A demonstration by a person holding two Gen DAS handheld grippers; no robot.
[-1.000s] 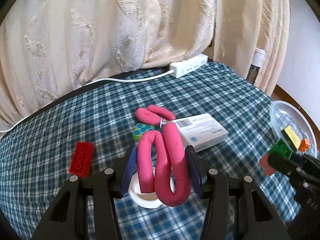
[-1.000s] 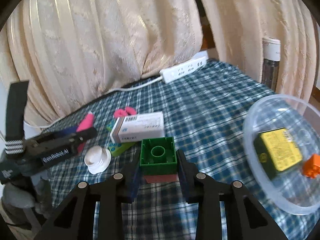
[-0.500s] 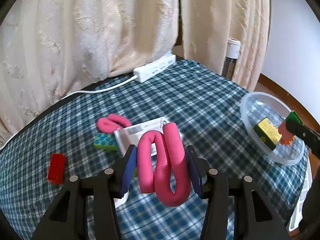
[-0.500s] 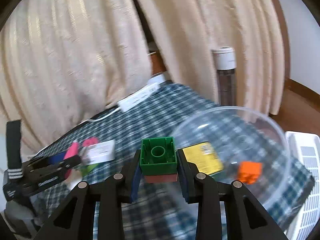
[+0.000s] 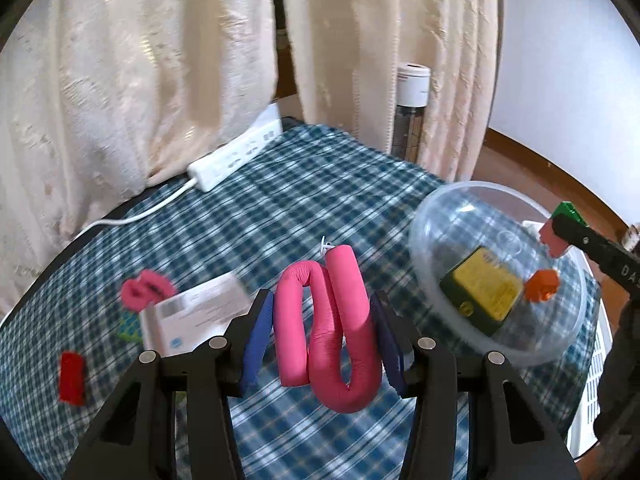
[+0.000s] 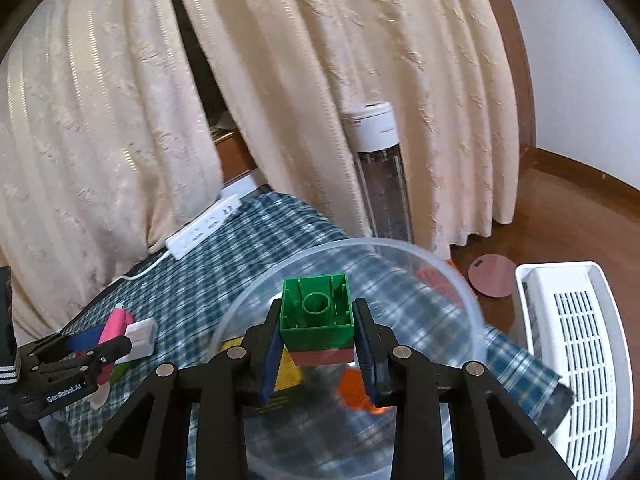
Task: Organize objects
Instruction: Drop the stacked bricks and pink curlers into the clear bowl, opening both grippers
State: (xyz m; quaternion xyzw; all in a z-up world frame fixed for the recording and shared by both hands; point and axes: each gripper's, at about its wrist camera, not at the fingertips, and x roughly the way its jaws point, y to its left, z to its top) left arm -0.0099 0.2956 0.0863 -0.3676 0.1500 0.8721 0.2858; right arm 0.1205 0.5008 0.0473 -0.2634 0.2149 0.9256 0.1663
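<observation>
A checked cloth covered the bench (image 5: 280, 208). The clear bowl (image 5: 448, 216) held a yellow box (image 5: 486, 292) and an orange brick (image 5: 542, 285). The left gripper (image 5: 322, 340) clenched an upright folded pink foam roller (image 5: 332, 320); the right gripper (image 6: 318, 344) clenched a green brick (image 6: 318, 316), its hollow underside facing the camera.

The left gripper (image 5: 322, 340) points down and forward. Its two blue pads (image 5: 258, 340) squeeze a bent pink foam tube (image 5: 332, 336) from both sides. The right gripper (image 6: 318, 346) also tips downward. Its jaws are closed tight on a green block (image 6: 318, 312) with a reddish block (image 6: 322, 357) stuck under it.
</observation>
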